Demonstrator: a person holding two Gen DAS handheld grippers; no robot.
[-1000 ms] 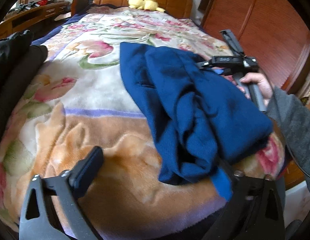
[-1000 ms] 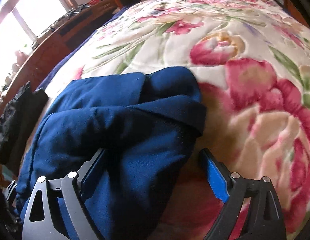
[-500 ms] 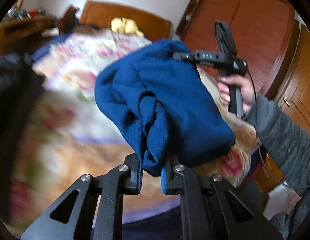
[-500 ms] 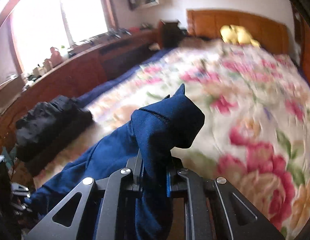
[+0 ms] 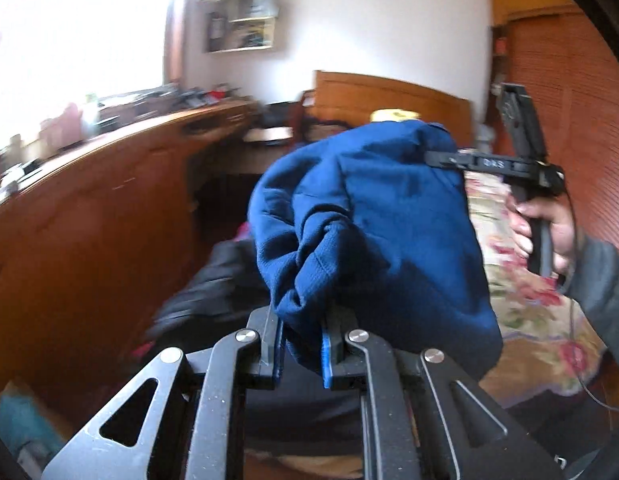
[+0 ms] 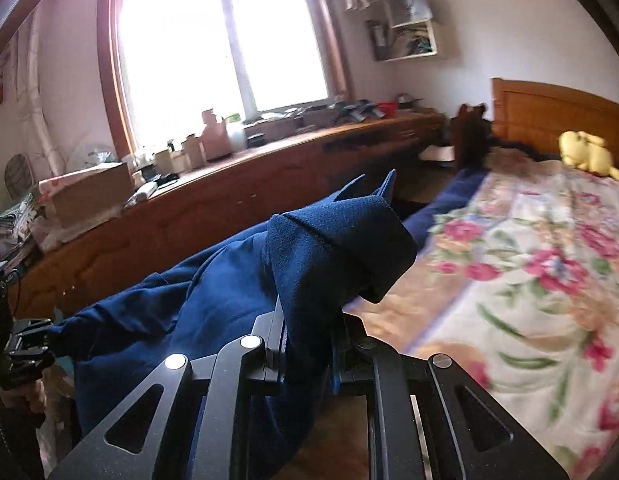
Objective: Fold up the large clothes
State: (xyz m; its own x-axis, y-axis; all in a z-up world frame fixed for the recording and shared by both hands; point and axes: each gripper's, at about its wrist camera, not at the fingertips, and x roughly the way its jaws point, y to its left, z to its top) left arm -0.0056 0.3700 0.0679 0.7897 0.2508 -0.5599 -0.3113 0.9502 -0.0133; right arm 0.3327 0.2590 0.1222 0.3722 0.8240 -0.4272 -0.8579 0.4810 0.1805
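Note:
A dark blue fleece garment (image 5: pixel 373 232) hangs in the air between my two grippers, folded and bunched. My left gripper (image 5: pixel 303 344) is shut on one bunched end of it. My right gripper (image 6: pixel 309 340) is shut on the other end (image 6: pixel 333 248); it also shows in the left wrist view (image 5: pixel 449 158), gripping the garment's far top corner. The garment is lifted above the bed with the floral blanket (image 6: pixel 529 280), to the left of its near end.
A long wooden cabinet (image 6: pixel 229 208) loaded with boxes and bottles runs under the window on the left. A pile of black clothes (image 5: pixel 213 296) lies below the garment. A yellow plush toy (image 6: pixel 585 152) sits by the wooden headboard. A wardrobe (image 5: pixel 569 112) stands on the right.
Both grippers closed on the garment lying on the bed, lifted it off the blanket, and swung it left towards the cabinet side.

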